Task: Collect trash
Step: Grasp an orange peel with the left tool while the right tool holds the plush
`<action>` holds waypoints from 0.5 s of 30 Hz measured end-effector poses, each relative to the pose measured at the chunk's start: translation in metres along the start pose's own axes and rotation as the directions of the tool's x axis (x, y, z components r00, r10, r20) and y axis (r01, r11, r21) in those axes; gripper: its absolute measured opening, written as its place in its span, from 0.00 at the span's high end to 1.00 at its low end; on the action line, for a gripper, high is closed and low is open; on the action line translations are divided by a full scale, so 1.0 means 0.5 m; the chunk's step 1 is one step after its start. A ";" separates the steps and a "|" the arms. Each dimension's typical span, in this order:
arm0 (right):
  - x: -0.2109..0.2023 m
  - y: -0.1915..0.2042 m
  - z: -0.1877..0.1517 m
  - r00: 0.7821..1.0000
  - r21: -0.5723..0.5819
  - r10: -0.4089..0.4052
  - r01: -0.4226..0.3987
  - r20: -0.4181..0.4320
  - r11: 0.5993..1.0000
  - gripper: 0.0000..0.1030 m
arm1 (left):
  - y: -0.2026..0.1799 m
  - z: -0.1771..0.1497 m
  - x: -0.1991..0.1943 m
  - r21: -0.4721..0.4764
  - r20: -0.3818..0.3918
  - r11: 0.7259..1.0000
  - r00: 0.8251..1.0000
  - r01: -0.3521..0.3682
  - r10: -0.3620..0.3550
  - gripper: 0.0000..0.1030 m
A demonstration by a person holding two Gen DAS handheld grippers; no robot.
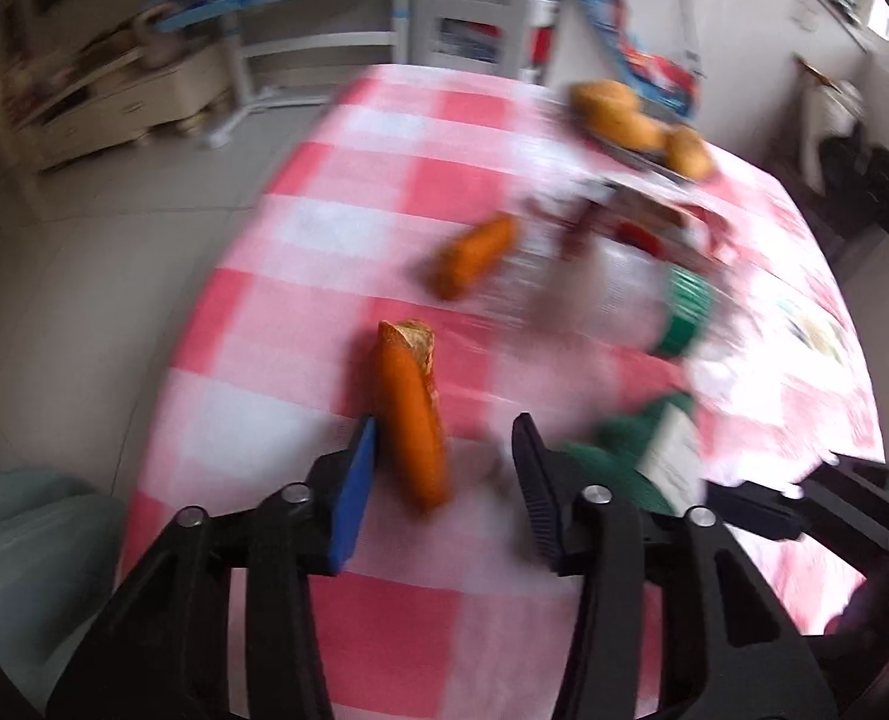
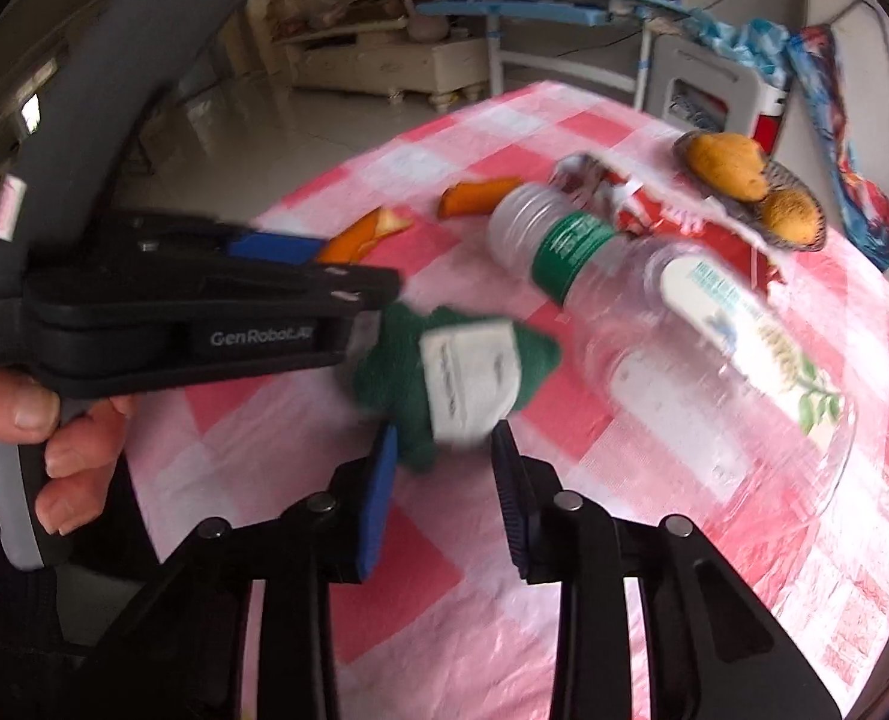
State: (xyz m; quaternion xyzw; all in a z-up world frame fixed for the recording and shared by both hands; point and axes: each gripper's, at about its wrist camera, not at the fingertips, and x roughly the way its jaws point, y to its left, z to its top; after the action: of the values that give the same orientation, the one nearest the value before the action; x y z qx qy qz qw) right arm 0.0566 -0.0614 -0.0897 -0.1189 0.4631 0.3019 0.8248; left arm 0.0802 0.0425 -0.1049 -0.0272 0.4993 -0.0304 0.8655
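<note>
The nearest piece of peel lies on the checked worktop between the pads of the left gripper; its jaws stand partly spread, one blue pad just beside the peel, the other clear of it, so nothing is pinched there. It looks light, thin and slightly curled, likely limp and a little slick on the inner side, so a hold across its narrow middle seems best. The right gripper is likewise partly spread, its pads on either side of the lower edge of a green wrapper with a white label; whether they press it I cannot tell. The wrapper looks soft and crushable, easy to take by any edge. The clear plastic bottle, lying on its side just beside it, is light, smooth and apt to roll; its ribbed neck is the surest hold. Counted: two peel pieces, one green wrapper, one bottle, one torn red wrapper, and two fruits on one dish.
</note>
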 end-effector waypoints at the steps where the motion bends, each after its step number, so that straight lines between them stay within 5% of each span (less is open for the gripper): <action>1: -0.003 0.004 -0.003 1.000 -0.019 -0.005 0.005 -0.005 1.000 0.69 | -0.015 -0.006 -0.002 0.036 -0.003 0.999 1.000 0.017 -0.017 0.68; 3: -0.010 0.002 -0.011 1.000 -0.022 0.000 0.000 -0.020 1.000 0.66 | -0.037 -0.016 -0.006 0.093 -0.011 0.995 0.999 0.038 -0.038 0.75; 8: -0.045 -0.025 -0.041 0.996 0.005 0.070 -0.070 -0.050 0.998 0.41 | -0.071 -0.044 -0.020 0.176 -0.065 0.968 0.983 0.178 -0.169 0.81; 15: -0.096 -0.079 -0.069 0.994 0.235 0.102 -0.109 0.044 0.966 0.38 | -0.060 -0.065 -0.036 0.129 -0.088 0.970 0.977 0.207 -0.196 0.83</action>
State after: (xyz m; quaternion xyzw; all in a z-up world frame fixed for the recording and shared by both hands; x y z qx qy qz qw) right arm 0.0380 -0.1278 -0.0717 0.0101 0.4884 0.2897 0.8231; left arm 0.0423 0.0137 -0.1034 -0.0167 0.5227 -0.1536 0.8384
